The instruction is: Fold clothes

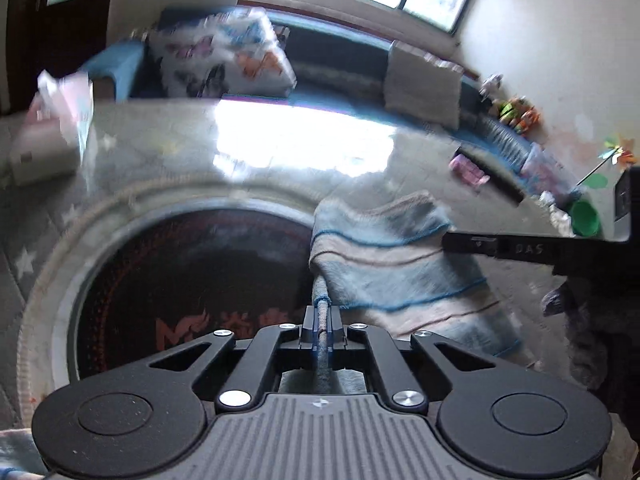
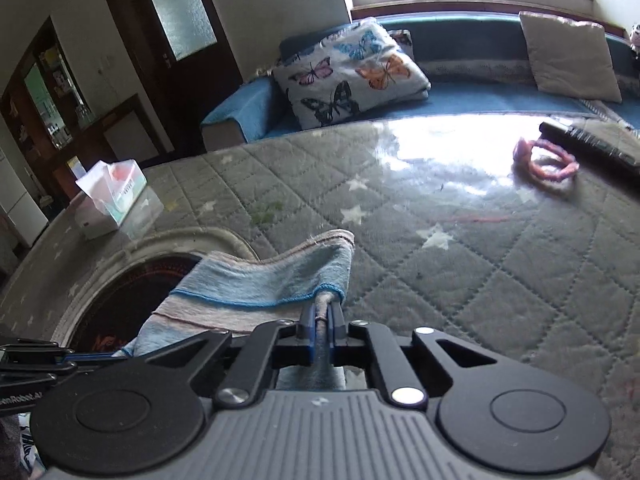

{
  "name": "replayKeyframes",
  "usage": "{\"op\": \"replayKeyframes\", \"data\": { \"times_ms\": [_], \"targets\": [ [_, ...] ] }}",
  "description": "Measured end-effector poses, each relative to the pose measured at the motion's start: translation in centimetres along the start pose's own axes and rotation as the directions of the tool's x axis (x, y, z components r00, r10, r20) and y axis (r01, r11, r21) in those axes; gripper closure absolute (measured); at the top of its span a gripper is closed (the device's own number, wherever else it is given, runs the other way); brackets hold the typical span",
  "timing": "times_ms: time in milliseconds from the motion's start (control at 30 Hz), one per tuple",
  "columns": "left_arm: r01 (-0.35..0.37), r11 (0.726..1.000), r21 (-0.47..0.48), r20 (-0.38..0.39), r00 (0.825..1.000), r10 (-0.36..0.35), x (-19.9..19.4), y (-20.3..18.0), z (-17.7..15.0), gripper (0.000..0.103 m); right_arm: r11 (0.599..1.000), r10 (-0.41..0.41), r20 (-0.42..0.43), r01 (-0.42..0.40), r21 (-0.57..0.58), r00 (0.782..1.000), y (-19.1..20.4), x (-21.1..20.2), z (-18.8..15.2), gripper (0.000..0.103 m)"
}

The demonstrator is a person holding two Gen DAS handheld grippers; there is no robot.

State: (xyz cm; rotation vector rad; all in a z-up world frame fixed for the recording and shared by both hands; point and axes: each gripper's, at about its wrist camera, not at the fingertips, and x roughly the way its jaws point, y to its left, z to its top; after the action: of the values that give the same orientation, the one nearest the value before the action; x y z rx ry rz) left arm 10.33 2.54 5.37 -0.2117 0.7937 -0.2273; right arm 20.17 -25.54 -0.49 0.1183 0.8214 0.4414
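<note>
While pinched at two points along its near hem, hangs as a slack span between the tools: a pale blue and beige striped terry cloth with dark blue stitched edging (image 2: 260, 284), lifted a little above the grey quilted, star-printed table cover (image 2: 480, 280) and draped partly over the round dark inset panel with red lettering (image 1: 180, 280).

Left gripper (image 1: 322, 330): clenched on a bunched edge of the cloth, fabric squeezed into a thin rope between the blue pads. Right gripper (image 2: 322, 330): likewise clamped on a gathered corner, seen in the left view as a black arm reaching in at the cloth's far side. Held apart like this, probably to keep the hem taut enough for carrying over into a fold; no fold looks made yet, judging by the loose sag.

Next move likely needs both hands travelling together, or the span will twist. Risk: the thin pinches slipping off the thick terry.

Farther out: a white tissue box with pink packaging (image 2: 110, 200) near the left table edge, a pink beaded loop (image 2: 544, 162) and a black flat remote-like bar (image 2: 588, 142) well apart at right. Beyond the table, a butterfly-print cushion (image 2: 352, 72) on a blue-covered bench.
</note>
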Motion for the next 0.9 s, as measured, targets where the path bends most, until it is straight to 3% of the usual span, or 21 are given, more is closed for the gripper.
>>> {"op": "replayKeyframes", "data": {
  "times_ms": [133,267,400,533,633,733,800,867,900],
  "targets": [
    [0.067,0.995,0.068,0.099,0.992,-0.074,-3.6,-2.6,-0.3,0.099,1.0,0.001,0.063,-0.001,0.011,0.998,-0.1,-2.9,-0.1,0.099],
    [0.187,0.969,0.163,0.13,0.969,-0.21,-6.1,-6.2,-1.8,0.099,0.999,0.005,0.103,-0.008,0.035,0.995,-0.7,-5.7,-1.0,0.099],
    [0.281,0.925,0.255,0.034,0.954,-0.299,-5.4,-9.4,-4.4,0.099,0.997,0.0,0.108,-0.008,0.073,0.994,-1.6,-7.3,-2.6,0.099],
    [0.308,0.901,0.305,-0.075,0.951,-0.299,-3.8,-11.0,-6.2,0.095,0.994,-0.015,0.084,0.006,0.108,0.996,-2.6,-7.5,-3.9,0.099],
    [0.316,0.892,0.323,-0.092,0.949,-0.303,-3.9,-10.8,-6.3,0.093,0.992,-0.017,0.077,0.007,0.128,0.997,-3.1,-7.5,-4.5,0.099],
    [0.28,0.909,0.308,-0.036,0.958,-0.283,-4.1,-9.7,-4.5,0.09,0.991,-0.021,0.072,0.011,0.135,0.997,-3.5,-7.5,-4.9,0.099],
    [0.233,0.933,0.275,0.014,0.969,-0.247,-4.1,-8.8,-3.0,0.081,0.989,-0.03,0.07,0.019,0.144,0.997,-3.8,-7.5,-5.2,0.099],
    [0.171,0.963,0.21,0.043,0.982,-0.183,-3.2,-7.4,-1.3,0.065,0.988,-0.036,0.066,0.025,0.155,0.997,-4.1,-7.6,-5.6,0.099],
    [0.138,0.975,0.176,0.053,0.987,-0.149,-2.6,-6.7,-0.5,0.063,0.987,-0.039,0.066,0.028,0.159,0.997,-4.3,-7.7,-5.7,0.099]
  ]
}}
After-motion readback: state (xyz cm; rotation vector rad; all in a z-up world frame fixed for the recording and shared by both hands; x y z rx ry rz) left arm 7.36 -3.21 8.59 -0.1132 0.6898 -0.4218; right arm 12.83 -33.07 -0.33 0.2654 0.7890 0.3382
